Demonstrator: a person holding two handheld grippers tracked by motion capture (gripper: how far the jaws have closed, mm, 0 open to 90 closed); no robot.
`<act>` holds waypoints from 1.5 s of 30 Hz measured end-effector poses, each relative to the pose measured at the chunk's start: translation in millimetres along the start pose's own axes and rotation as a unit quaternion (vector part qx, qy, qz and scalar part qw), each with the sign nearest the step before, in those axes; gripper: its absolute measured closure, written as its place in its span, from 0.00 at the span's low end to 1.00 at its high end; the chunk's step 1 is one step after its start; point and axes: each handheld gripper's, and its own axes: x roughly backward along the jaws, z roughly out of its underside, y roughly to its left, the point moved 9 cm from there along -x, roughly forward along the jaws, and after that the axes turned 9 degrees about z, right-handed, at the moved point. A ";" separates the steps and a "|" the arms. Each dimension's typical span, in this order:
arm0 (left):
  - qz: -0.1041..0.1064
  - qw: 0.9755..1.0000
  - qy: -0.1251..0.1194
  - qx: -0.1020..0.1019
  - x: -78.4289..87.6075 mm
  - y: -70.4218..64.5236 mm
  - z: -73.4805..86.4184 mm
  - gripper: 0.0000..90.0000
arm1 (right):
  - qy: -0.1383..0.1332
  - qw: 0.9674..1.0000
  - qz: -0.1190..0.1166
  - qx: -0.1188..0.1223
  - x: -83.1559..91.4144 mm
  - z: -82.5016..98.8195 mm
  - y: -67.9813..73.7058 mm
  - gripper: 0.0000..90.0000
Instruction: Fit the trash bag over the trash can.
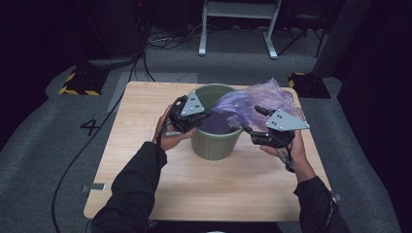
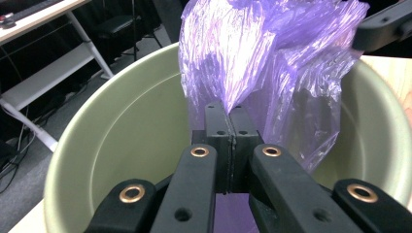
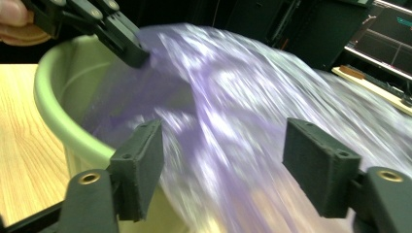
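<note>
A pale green bin stands mid-table with a crumpled purple plastic bag draped into its mouth and spilling over the right rim. My left gripper reaches over the bin's left rim. In the left gripper view its jaws are shut on a fold of the bag above the bin's inner wall. My right gripper is at the bin's right side. Its jaws stand wide open, with the blurred bag lying between them untouched by the pads. The left gripper pinches the bag above the bin rim.
The wooden table has bare surface in front and to the left. A black cable trails over the grey floor at left. Yellow-black striped blocks sit off the table's back corners, and a white frame stands behind.
</note>
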 end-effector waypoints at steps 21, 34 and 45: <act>0.003 0.999 -0.021 0.031 9.7 14.2 19.8 0.99 | 0.020 0.999 0.035 -0.010 11.9 38.8 -19.5 0.80; -0.014 0.998 -0.041 0.042 13.8 9.7 8.4 0.41 | -0.001 0.999 0.051 0.006 12.1 20.3 -19.2 0.99; 0.032 0.997 -0.057 0.032 -6.0 -7.9 -24.5 0.39 | 0.006 0.998 0.049 0.029 6.5 16.8 -14.8 0.98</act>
